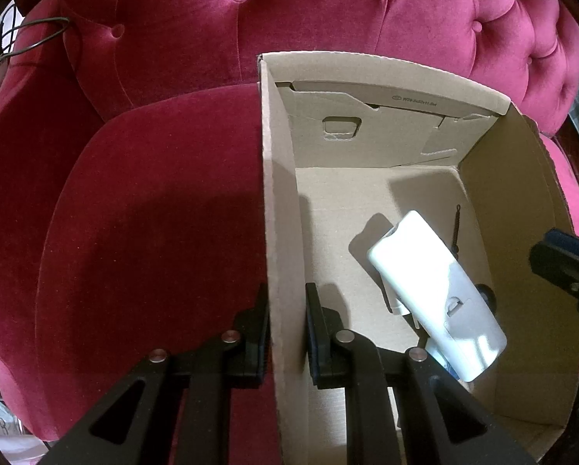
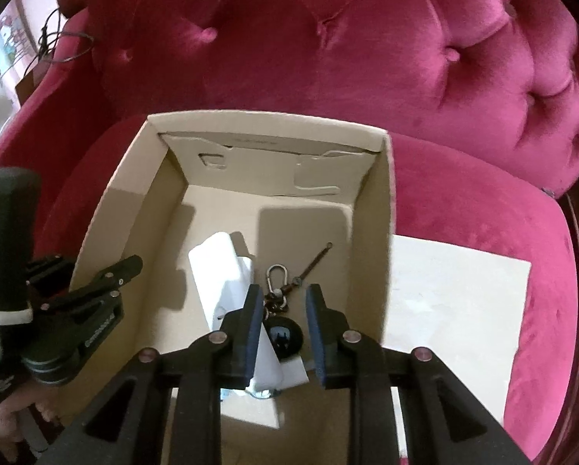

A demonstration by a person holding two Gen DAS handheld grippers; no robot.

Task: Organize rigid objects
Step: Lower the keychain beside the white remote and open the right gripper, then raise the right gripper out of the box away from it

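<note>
Keychain (image 2: pixel 279 310): lies on the floor of the cardboard box (image 2: pixel 382 201), toward its near right part; a silver carabiner and a black round fob, with a thin dark pin just to the far right of it
White case (image 1: pixel 432 290): also inside the box, tilted, touching the left side of the keychain
Box: open-topped, standing on a crimson velvet armchair (image 1: pixel 153 193); a white sheet (image 2: pixel 459 302) lies on the seat to its right
Left gripper (image 1: pixel 287 321): clamped on the box's left wall, one finger outside, one inside; steadying it
Right gripper (image 2: pixel 281 317): hangs above the keychain, jaws narrowly apart, pads touching nothing; nothing held
Step, judged: release and withdrawal; best to rise straight up, clear of the walls, keeping the box pinned
</note>
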